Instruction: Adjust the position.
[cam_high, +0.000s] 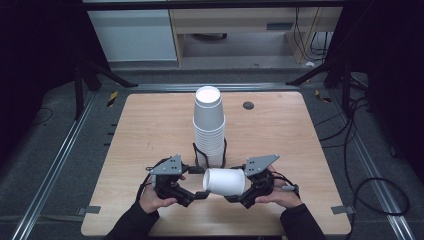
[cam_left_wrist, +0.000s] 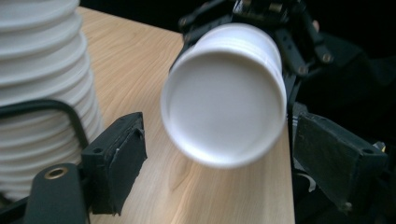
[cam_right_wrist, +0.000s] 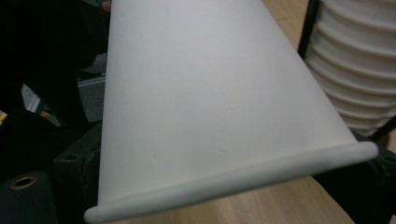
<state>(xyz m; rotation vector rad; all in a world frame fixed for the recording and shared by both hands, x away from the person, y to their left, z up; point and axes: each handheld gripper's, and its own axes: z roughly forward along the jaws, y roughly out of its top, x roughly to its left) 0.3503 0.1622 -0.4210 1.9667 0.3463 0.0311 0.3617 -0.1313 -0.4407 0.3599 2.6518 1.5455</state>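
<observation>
Cup lies sideways, clamped at the rim by right tongs; left tongs spread open. I might crush it squeezing harder.

A plain white cup and white cup stack were seen on a light wood-grain table; black grippers.

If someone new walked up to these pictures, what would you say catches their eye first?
Most striking is the tall stack of white cups, standing upside down in a black wire holder at the middle of the wooden table. Just in front of it, a single white cup lies sideways above the table, its rim end held by the right hand-held gripper. The left hand-held gripper is open, its jaws on either side of the cup's closed base.
</observation>
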